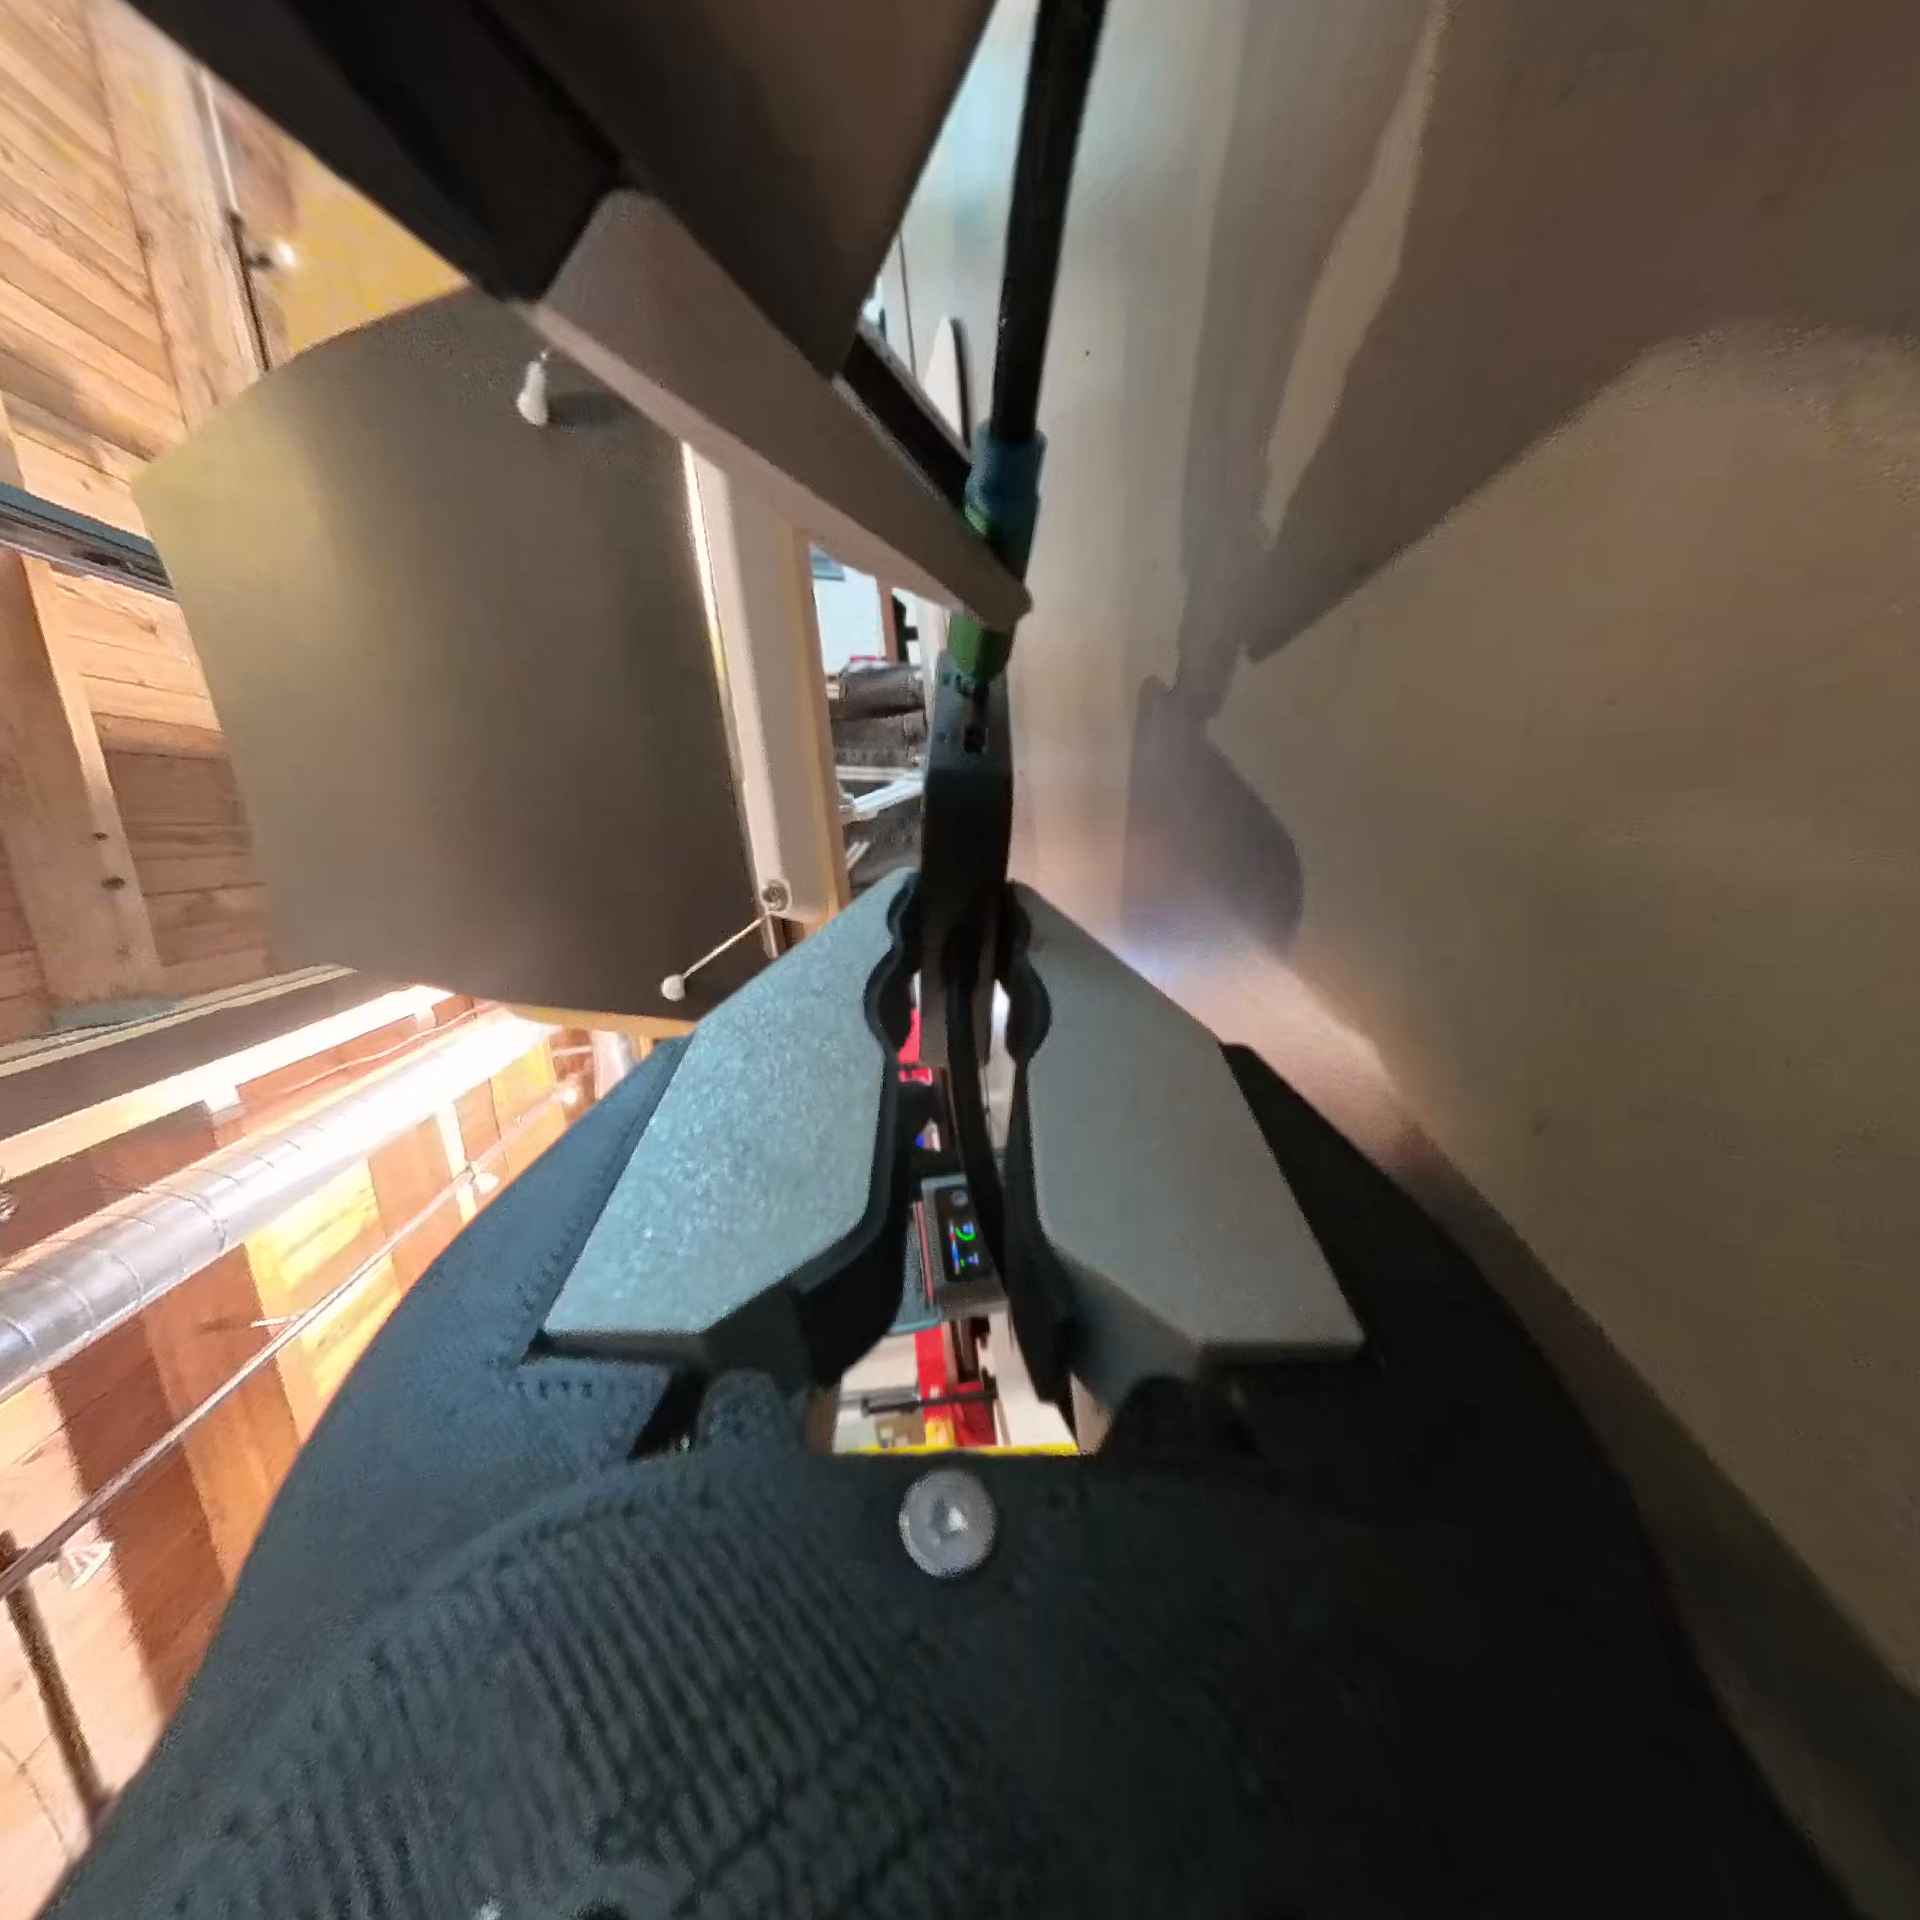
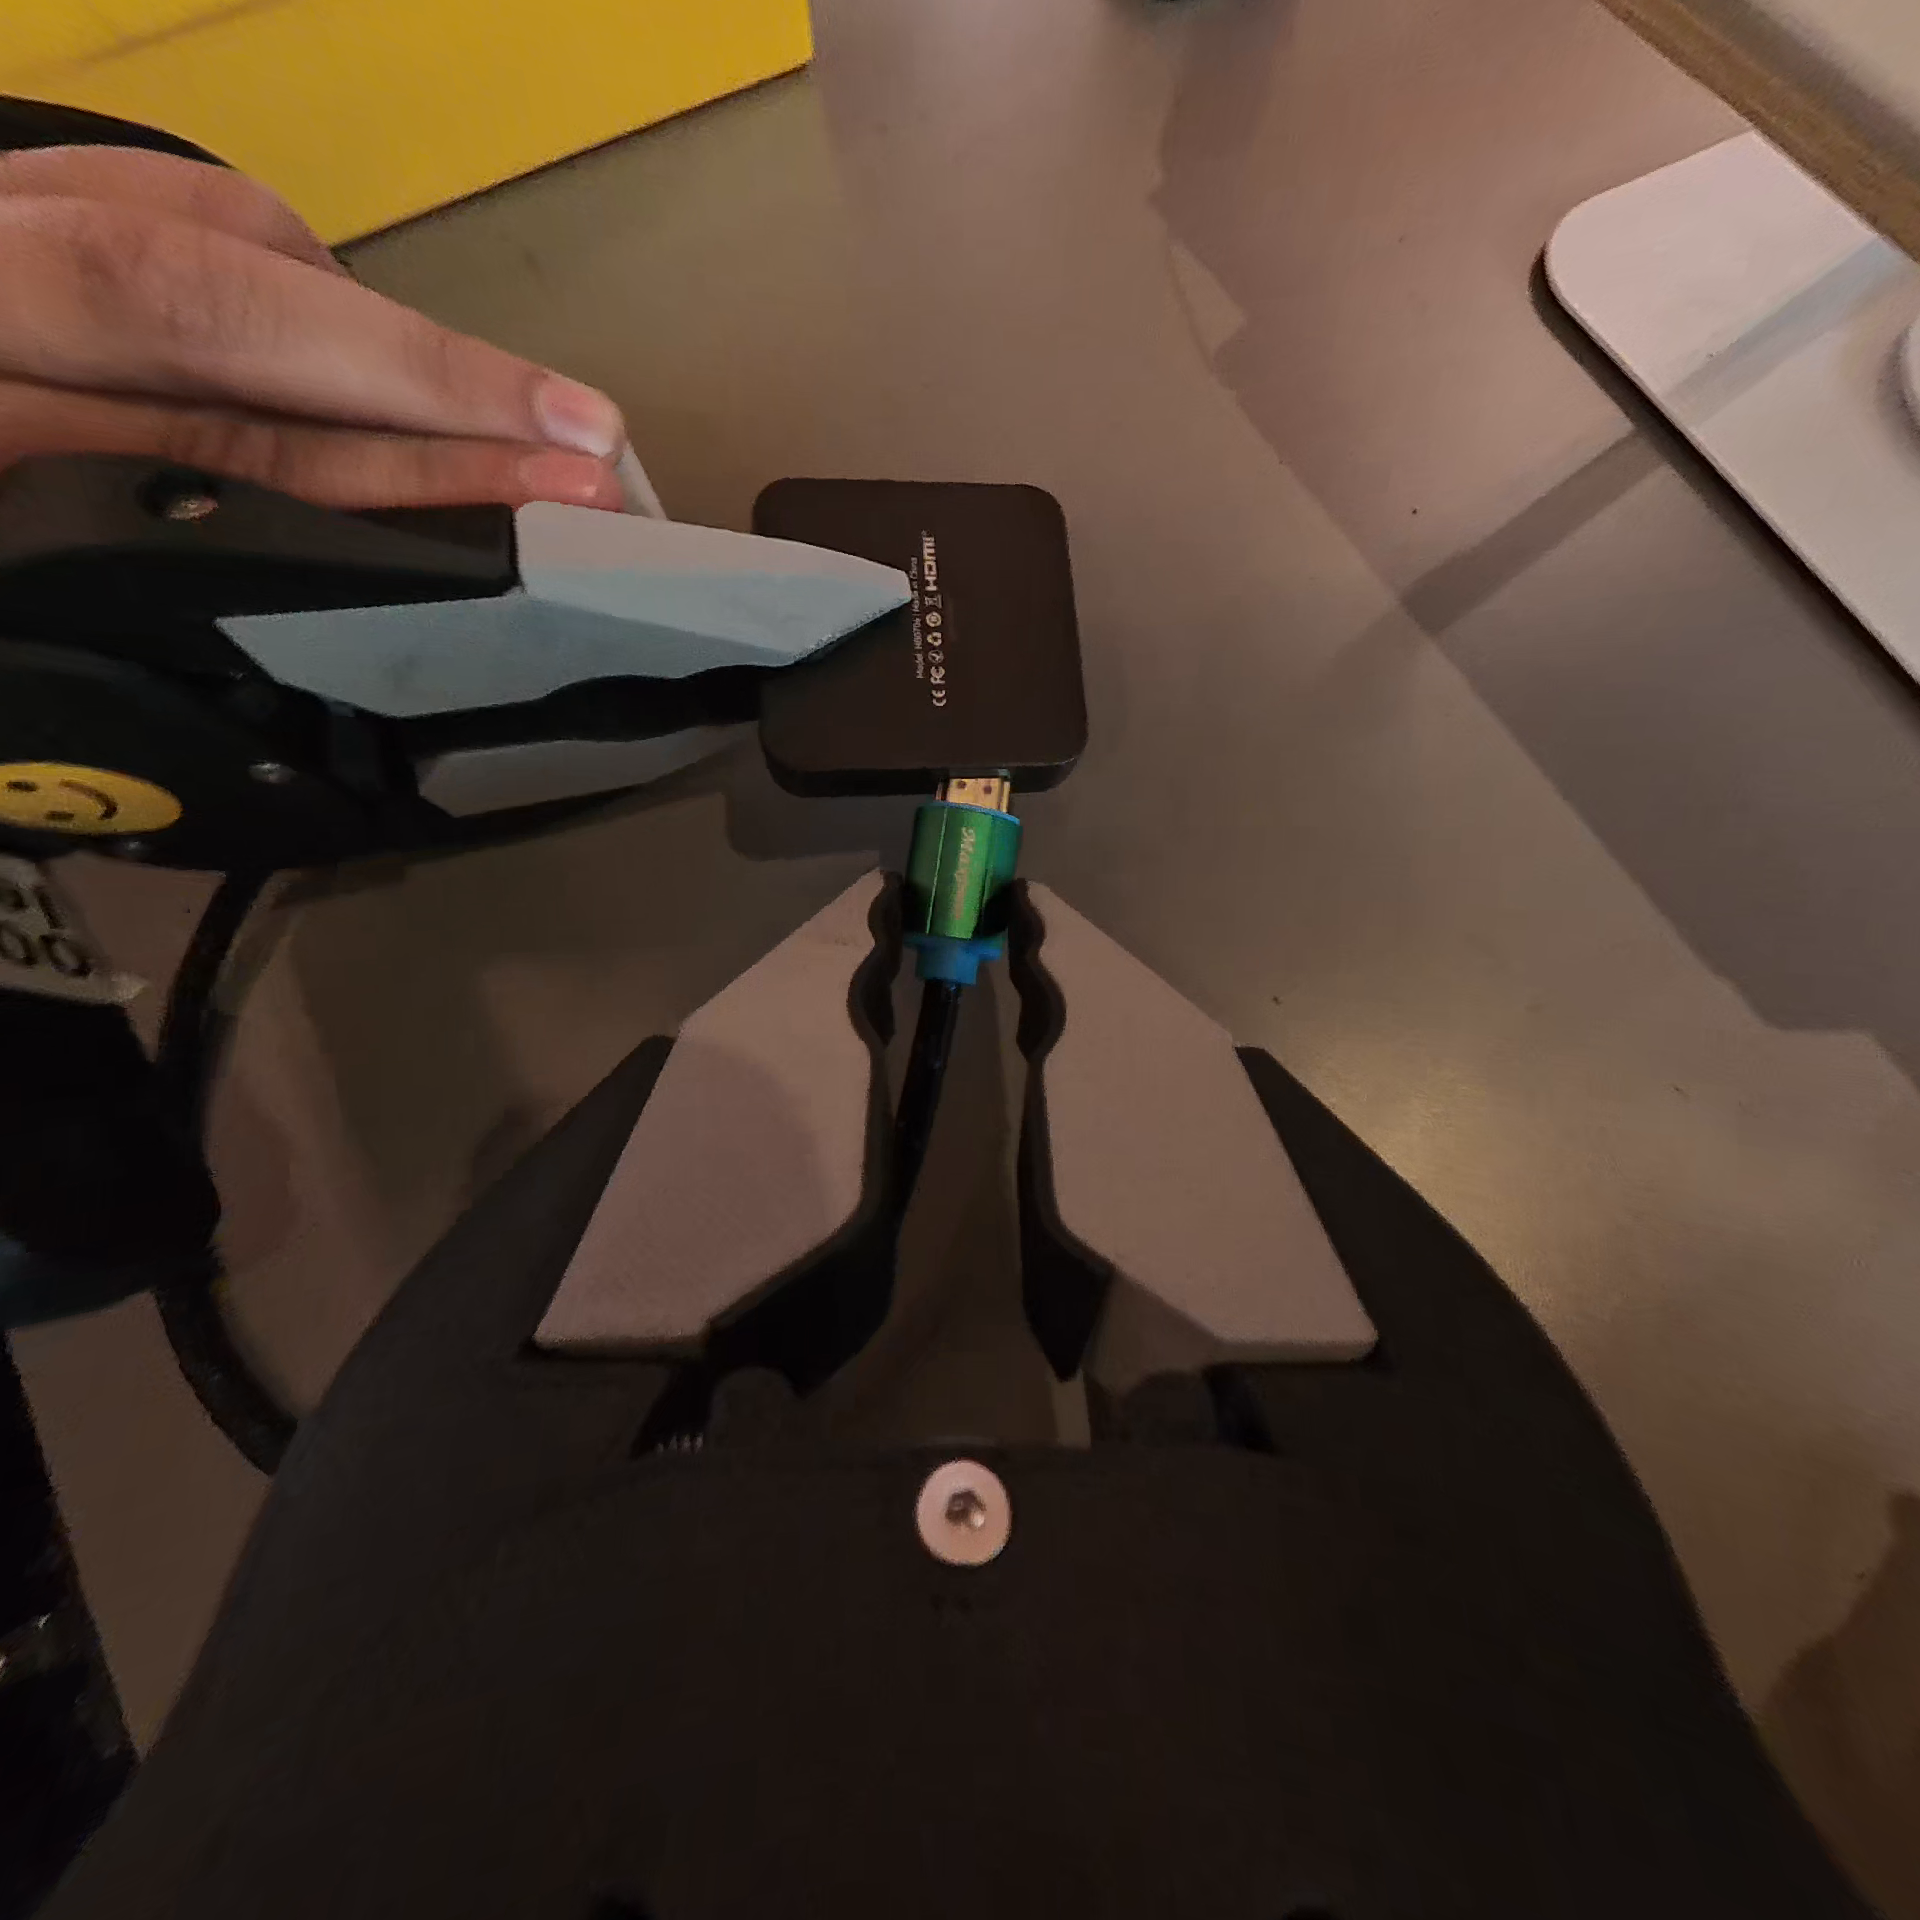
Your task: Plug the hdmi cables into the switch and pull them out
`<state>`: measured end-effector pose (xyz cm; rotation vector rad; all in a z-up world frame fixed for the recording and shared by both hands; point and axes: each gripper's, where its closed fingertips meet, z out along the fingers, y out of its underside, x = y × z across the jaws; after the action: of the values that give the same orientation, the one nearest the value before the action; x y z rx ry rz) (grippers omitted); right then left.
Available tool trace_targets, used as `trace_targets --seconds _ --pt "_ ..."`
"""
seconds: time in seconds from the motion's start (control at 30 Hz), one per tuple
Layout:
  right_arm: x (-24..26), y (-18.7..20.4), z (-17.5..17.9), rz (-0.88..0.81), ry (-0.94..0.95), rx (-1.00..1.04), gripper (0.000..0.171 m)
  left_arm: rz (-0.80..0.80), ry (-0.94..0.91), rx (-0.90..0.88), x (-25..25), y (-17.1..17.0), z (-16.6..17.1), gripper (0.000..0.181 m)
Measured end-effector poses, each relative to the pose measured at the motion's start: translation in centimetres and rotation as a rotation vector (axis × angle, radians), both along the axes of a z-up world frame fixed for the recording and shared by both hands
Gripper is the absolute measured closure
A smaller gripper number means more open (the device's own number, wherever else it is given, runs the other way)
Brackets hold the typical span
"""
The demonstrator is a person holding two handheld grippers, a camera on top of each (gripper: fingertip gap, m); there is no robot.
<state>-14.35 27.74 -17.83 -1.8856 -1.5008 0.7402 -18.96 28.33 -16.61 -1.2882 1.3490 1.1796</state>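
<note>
The switch [image 2: 925, 634] is a flat black box lying on the grey table [image 2: 1403, 883]. My right gripper [image 2: 951, 896] is shut on the green HDMI plug [image 2: 961, 857], with the black cable [image 2: 925, 1070] running back between its fingers. The plug's gold tip [image 2: 977, 792] sits in the switch's near edge, with part of it showing outside. My left gripper [image 2: 810, 675] comes in from the left and is shut on the switch's left side. In the left wrist view the left gripper [image 1: 961, 920] clamps the thin black switch [image 1: 966, 790]. The green plug [image 1: 992, 499] meets the switch from above.
A person's hand [image 2: 260, 343] rests on the left gripper. A yellow box [image 2: 416, 83] lies at the back left and a white stand base [image 2: 1745, 312] at the right. A black cable [image 2: 197, 1049] loops on the table at the left. Left tips to right tips: about 5 cm.
</note>
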Motion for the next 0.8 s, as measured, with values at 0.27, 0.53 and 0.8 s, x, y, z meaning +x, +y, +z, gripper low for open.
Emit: trace_targets --seconds 0.27,0.53,0.8 --pt "0.7 -0.8 0.5 0.178 -0.026 0.023 0.154 -0.13 0.009 0.039 0.8 -0.9 0.7 0.171" --pt "1.2 -1.3 0.0 0.274 -0.111 0.204 0.153 -0.176 0.008 0.004 1.5 -1.4 0.3 0.171" --pt "1.8 -2.0 -0.3 0.361 -0.116 0.235 0.153 -0.21 -0.124 -0.104 2.0 -1.7 -0.6 0.17"
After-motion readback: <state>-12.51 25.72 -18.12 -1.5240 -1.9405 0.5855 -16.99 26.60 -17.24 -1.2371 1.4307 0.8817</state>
